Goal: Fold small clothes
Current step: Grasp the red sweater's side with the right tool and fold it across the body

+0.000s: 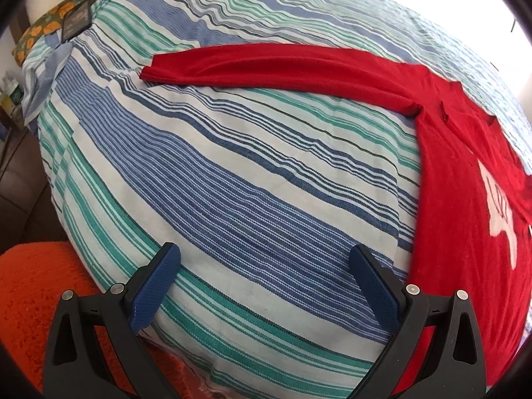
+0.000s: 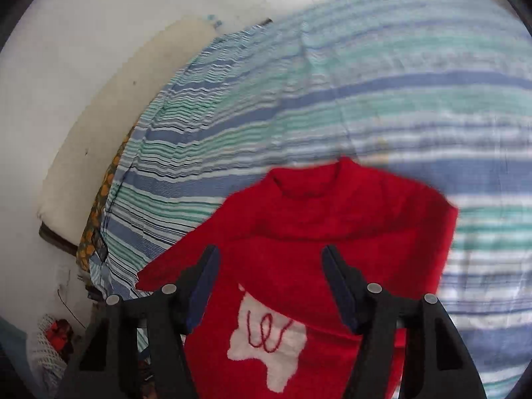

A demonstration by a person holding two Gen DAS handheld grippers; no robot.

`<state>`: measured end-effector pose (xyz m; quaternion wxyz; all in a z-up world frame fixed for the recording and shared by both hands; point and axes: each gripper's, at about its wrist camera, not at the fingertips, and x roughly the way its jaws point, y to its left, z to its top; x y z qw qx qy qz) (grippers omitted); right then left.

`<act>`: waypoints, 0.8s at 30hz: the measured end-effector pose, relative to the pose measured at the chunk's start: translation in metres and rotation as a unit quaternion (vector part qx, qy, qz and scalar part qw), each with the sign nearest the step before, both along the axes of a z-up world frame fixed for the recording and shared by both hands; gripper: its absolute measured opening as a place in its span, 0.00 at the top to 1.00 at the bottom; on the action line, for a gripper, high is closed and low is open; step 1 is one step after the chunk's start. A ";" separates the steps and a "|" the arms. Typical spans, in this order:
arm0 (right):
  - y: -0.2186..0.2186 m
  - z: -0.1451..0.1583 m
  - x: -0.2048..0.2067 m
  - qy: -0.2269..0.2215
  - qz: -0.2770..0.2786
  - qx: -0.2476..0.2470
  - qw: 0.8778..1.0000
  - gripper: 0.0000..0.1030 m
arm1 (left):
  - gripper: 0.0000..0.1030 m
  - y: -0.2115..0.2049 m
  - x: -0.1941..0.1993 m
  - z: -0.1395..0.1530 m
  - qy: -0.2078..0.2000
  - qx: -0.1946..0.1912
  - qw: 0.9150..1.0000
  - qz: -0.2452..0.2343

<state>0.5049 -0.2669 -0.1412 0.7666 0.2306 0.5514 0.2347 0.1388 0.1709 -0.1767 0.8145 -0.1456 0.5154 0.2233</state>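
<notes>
A red knit sweater point(image 1: 459, 199) lies flat on the striped bedspread point(image 1: 232, 183), with one long sleeve point(image 1: 266, 63) stretched out to the left across the bed. My left gripper point(image 1: 264, 251) hangs open over bare bedspread to the left of the sweater's body, holding nothing. In the right wrist view the sweater point(image 2: 332, 219) lies collar away from me, and a white patch point(image 2: 269, 342) with red stitching shows on its chest. A band of red fabric lies folded across the chest. My right gripper point(image 2: 270, 252) is open above the chest, its pads apart and off the cloth.
An orange fluffy textile point(image 1: 33, 299) sits at the bed's near-left edge. A floral cloth point(image 1: 50, 23) runs along the far-left edge by the wall point(image 2: 83, 83). A white mesh basket point(image 2: 46, 349) stands on the floor beside the bed. The right wrist view is blurred.
</notes>
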 end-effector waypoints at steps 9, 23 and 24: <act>-0.059 -0.061 -0.013 0.023 -0.087 -0.048 0.995 0.88 | 0.01 -0.003 0.004 -0.005 0.008 0.015 1.000 -0.008; -0.062 -0.044 -0.029 -0.015 -0.108 -0.091 0.990 0.55 | 0.01 -0.005 0.003 -0.020 0.022 0.002 1.000 -0.014; -0.057 -0.031 -0.043 -0.030 -0.080 -0.085 0.993 0.55 | 0.01 -0.005 0.003 -0.020 0.022 0.002 1.000 -0.015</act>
